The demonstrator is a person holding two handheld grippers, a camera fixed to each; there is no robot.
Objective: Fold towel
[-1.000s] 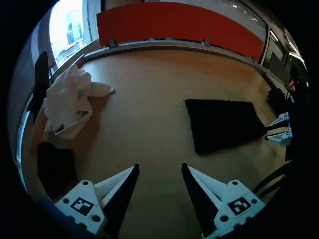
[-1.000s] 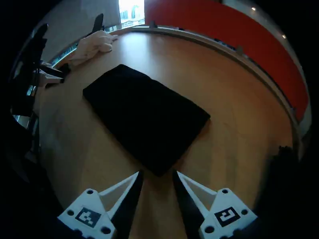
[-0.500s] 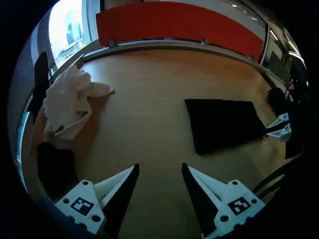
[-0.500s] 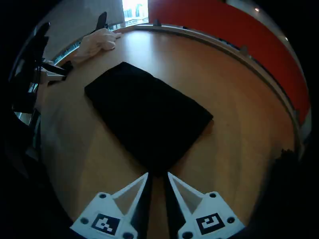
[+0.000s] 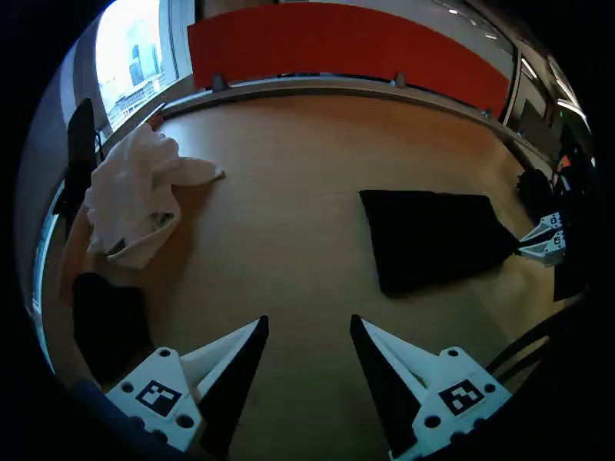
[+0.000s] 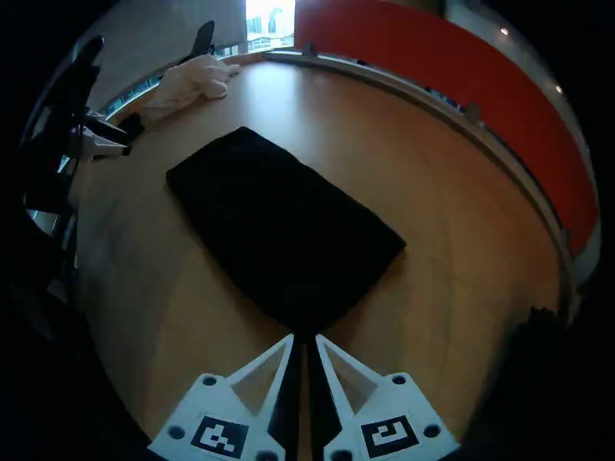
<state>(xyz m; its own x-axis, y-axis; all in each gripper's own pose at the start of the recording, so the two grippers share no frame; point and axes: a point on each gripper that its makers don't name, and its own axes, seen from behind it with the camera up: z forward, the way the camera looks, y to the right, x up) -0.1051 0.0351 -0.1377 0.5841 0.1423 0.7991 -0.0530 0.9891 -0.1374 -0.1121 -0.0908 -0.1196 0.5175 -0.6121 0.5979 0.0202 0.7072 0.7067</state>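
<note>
A black towel lies flat and folded on the wooden table. Seen in the right gripper view, the black towel points its near corner at my right gripper, whose fingers are pressed together on that corner. In the left gripper view the right gripper sits at the towel's right corner. My left gripper hangs open over bare wood, left of the towel and well apart from it, with nothing between its fingers. The left gripper also shows far off in the right gripper view.
A crumpled white cloth lies at the table's far left edge, near a window. A dark object sits at the left edge, nearer to me. A red panel runs along the back edge. Bare wood lies between towel and cloth.
My right gripper's fingers have closed from a wide gap to pressed together on the towel's near corner. The left gripper has stayed still and open.
</note>
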